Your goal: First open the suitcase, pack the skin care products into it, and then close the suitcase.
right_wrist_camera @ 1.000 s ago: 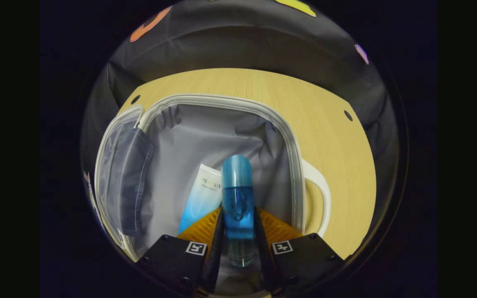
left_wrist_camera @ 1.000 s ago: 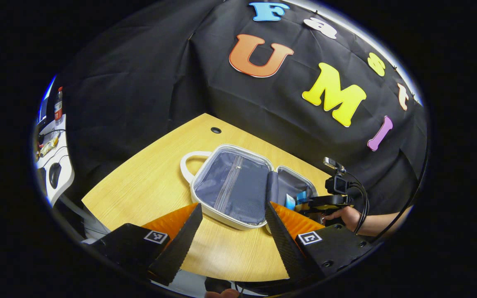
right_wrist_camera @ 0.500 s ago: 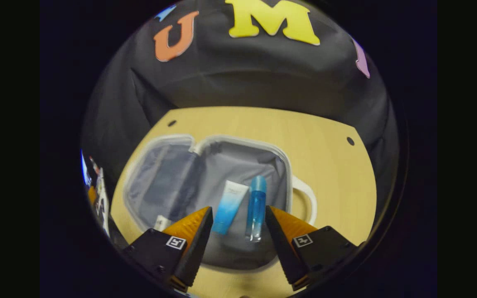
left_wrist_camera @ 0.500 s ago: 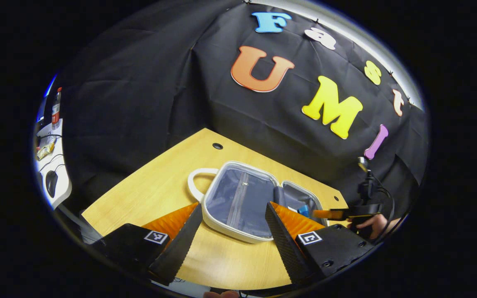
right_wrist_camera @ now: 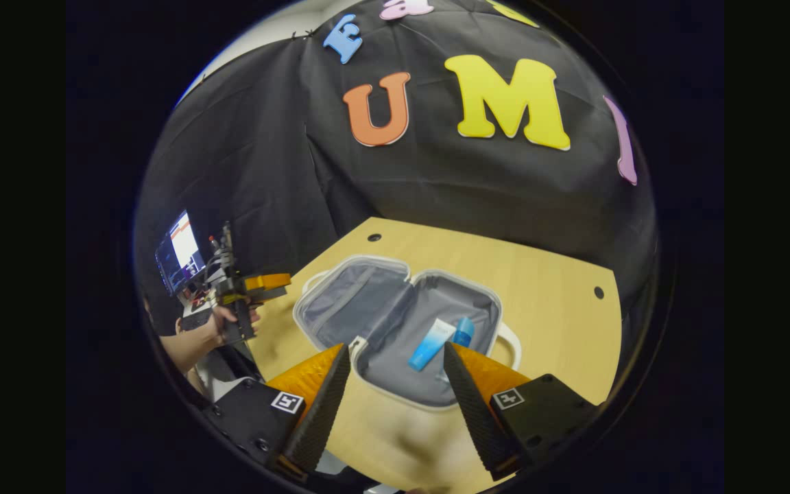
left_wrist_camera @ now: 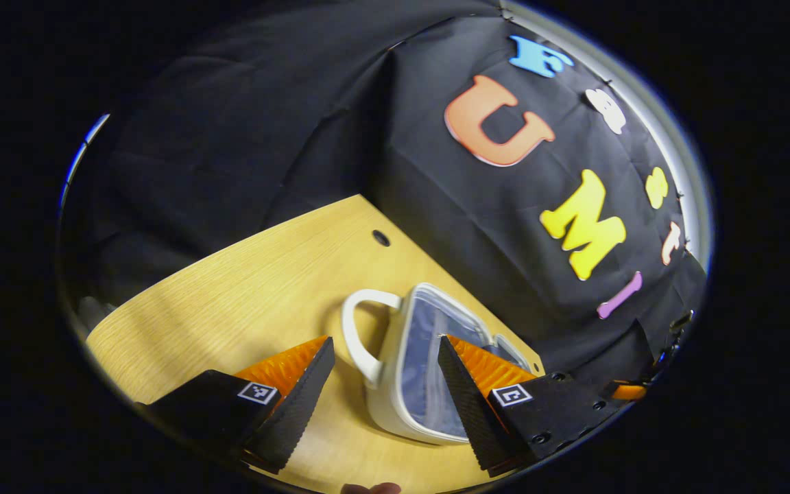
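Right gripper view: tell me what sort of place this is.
Likely a data-recording booth, not a home: black cloth wall behind a bare wooden table, a monitor at the side, and a hand holding the left gripper.

suitcase [right_wrist_camera: 395, 322] open on table [right_wrist_camera: 559, 329], tube [right_wrist_camera: 431, 344] and bottle [right_wrist_camera: 463, 332] inside

White suitcase [right_wrist_camera: 395, 322] lying open, blue tube [right_wrist_camera: 431, 344] and blue bottle [right_wrist_camera: 463, 332] inside

Dim booth, with light falling mostly on the desk [right_wrist_camera: 546, 274], which glows warm against the dark cloth. Strong fisheye bending at the edges. The near desk in the right gripper view is smeared; a screen [right_wrist_camera: 179, 254] glares.
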Available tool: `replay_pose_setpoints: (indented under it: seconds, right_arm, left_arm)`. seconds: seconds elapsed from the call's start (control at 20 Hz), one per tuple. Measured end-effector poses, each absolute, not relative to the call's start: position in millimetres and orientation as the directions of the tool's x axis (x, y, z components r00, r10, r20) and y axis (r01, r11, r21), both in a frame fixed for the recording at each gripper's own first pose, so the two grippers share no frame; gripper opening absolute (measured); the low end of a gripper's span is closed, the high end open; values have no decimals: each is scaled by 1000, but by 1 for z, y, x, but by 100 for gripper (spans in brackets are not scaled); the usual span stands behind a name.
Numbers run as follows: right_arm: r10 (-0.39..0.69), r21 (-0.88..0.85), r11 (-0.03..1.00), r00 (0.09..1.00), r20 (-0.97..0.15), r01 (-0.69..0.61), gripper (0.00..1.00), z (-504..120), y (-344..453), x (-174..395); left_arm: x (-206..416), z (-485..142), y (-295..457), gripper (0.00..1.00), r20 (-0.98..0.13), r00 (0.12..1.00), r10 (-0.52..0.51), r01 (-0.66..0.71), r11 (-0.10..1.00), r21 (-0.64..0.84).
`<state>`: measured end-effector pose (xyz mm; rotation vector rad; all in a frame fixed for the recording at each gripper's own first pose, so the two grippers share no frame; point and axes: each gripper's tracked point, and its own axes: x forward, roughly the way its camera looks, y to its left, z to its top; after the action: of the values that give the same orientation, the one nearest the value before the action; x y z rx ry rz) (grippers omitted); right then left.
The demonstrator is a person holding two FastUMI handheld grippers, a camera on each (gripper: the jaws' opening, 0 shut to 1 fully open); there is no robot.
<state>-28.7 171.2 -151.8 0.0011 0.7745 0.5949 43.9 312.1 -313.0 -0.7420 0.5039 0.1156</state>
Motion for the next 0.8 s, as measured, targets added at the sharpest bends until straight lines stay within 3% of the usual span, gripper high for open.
replay_pose_setpoints:
  seconds: [0.05,0.1,0.15,0.25,0.3,0.35,0.4,0.45,0.5,0.55,0.6,0.65,0.7,0.75,0.8]
  right_arm:
    - [507,251,844,553,-661,-474,81,-147,166,-34]
    - [505,279,851,552,-663,-444,82,-143,160,-36]
    - [497,290,860,559,-663,-421,82,-143,153,-36]
    - [469,284,880,593,-655,-381,78,-138,136,-29]
    - [455,282,888,607,-652,-363,82,-134,128,-28]
    - [448,288,893,618,-645,-346,82,-129,121,-27]
    - [444,296,896,629,-638,-332,82,-126,117,-25]
    - [437,298,900,638,-634,-319,82,-124,111,-24]
    - [431,299,902,645,-631,-310,82,-123,106,-22]
    - [425,302,905,653,-627,-299,82,-122,102,-20]
    - [423,309,906,657,-624,-290,78,-121,99,-19]
    - [422,314,906,660,-622,-283,82,-121,95,-20]
    - [418,315,908,664,-620,-278,78,-121,90,-20]
    - [415,315,909,669,-617,-273,82,-120,86,-20]
    - [411,315,910,677,-610,-268,82,-119,83,-21]
  left_arm:
    - [53,-324,319,97,-501,862,-75,-305,713,-631]
    - [59,-331,319,86,-512,853,-100,-314,685,-657]
    - [65,-335,316,96,-518,847,-122,-316,667,-675]
    - [76,-348,316,96,-542,829,-136,-325,672,-666]
    - [81,-353,316,96,-561,816,-139,-335,677,-656]
    - [85,-358,321,92,-584,802,-121,-359,684,-635]
    - [91,-361,321,76,-593,796,-118,-367,686,-629]
    - [94,-360,317,73,-596,792,-131,-365,682,-634]
    - [98,-361,314,79,-599,788,-142,-362,680,-637]
    - [99,-360,312,60,-601,785,-151,-358,683,-637]
    - [100,-364,312,58,-616,774,-148,-367,688,-626]
    - [103,-366,312,55,-627,766,-146,-377,687,-621]
    - [103,-361,314,59,-627,767,-135,-390,679,-623]
    - [109,-355,317,34,-611,785,-106,-391,679,-621]
    - [114,-343,315,26,-589,803,-96,-376,685,-624]
